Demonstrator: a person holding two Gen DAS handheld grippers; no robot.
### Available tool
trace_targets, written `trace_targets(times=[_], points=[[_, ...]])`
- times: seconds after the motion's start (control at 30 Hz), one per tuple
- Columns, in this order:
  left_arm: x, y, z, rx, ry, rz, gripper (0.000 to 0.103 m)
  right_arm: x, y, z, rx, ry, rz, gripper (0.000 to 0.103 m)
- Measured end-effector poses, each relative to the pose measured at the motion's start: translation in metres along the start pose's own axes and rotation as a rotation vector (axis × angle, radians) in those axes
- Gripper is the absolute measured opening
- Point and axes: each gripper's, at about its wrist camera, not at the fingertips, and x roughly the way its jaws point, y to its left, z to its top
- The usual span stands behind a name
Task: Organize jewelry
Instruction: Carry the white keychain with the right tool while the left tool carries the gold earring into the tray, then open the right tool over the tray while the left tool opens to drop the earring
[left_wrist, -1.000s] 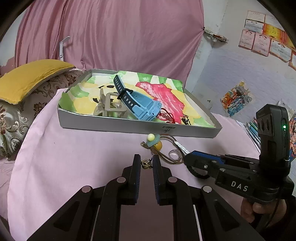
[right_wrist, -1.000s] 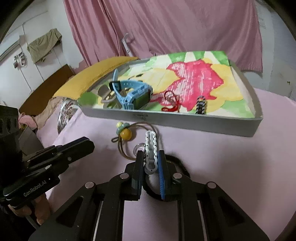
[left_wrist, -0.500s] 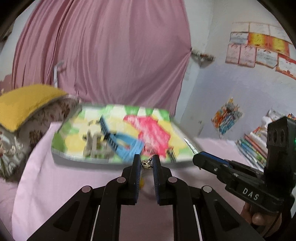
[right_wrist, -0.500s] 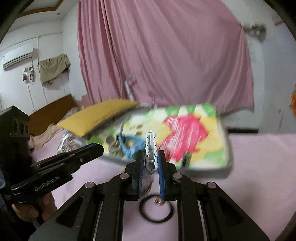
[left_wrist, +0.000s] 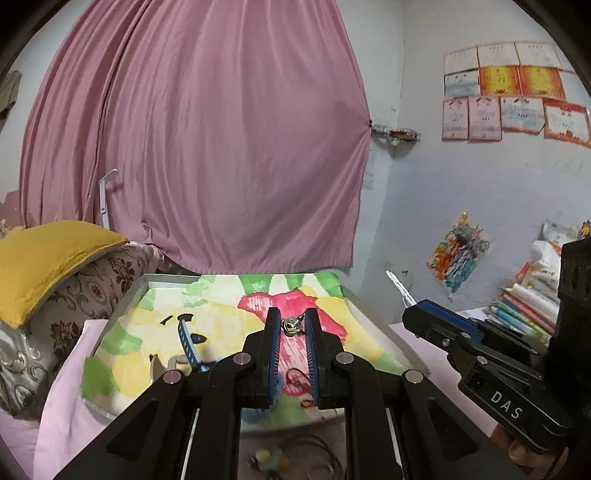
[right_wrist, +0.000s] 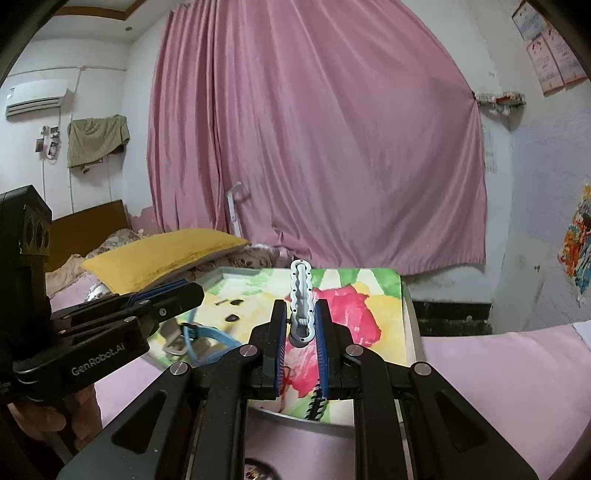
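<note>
The shallow tray (left_wrist: 369, 314), lined with a bright painted sheet, holds a blue watch (right_wrist: 207, 338), a pale clip (left_wrist: 162, 363) and a red cord (left_wrist: 295, 376). Above it, the right gripper (right_wrist: 300, 325) pinches a grey hair clip (right_wrist: 301, 291) upright, and the left gripper (left_wrist: 291, 325) pinches a small gold charm (left_wrist: 291, 326) between its fingers.

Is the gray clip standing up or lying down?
Standing up. The gray clip points straight upward, pinched at its base by the right gripper above the tray.
</note>
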Motion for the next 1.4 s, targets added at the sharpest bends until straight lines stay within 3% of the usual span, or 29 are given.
trace_targets(times=[0.37,0.57,0.87,1.13,1.17,1.27,1.33,1.4], points=[[0.069,0.002,-0.006,0.018,0.263,0.043,0.012,0.058,-0.034,-0.024,0.113,0.267,0.007,0.013],[0.085,-0.003,-0.014,0.053,0.355,0.05,0.012,0.077,-0.046,-0.036,0.16,0.371,0.023,0.013],[0.087,-0.008,-0.012,0.091,0.375,0.056,0.013,0.086,-0.041,-0.038,0.149,0.419,0.034,0.013],[0.082,-0.004,-0.012,0.054,0.368,0.041,0.014,0.073,-0.04,-0.035,0.152,0.379,0.03,0.015],[0.079,-0.003,-0.013,0.047,0.364,0.04,0.015,0.07,-0.04,-0.035,0.153,0.366,0.03,0.016],[0.068,0.002,-0.012,0.017,0.32,0.038,0.033,0.055,-0.038,-0.031,0.147,0.308,0.018,0.031],[0.058,0.005,-0.01,-0.004,0.285,0.025,0.05,0.041,-0.037,-0.028,0.142,0.253,0.005,0.041],[0.045,0.008,-0.008,-0.029,0.237,0.024,0.061,0.029,-0.034,-0.024,0.134,0.206,-0.003,0.047]])
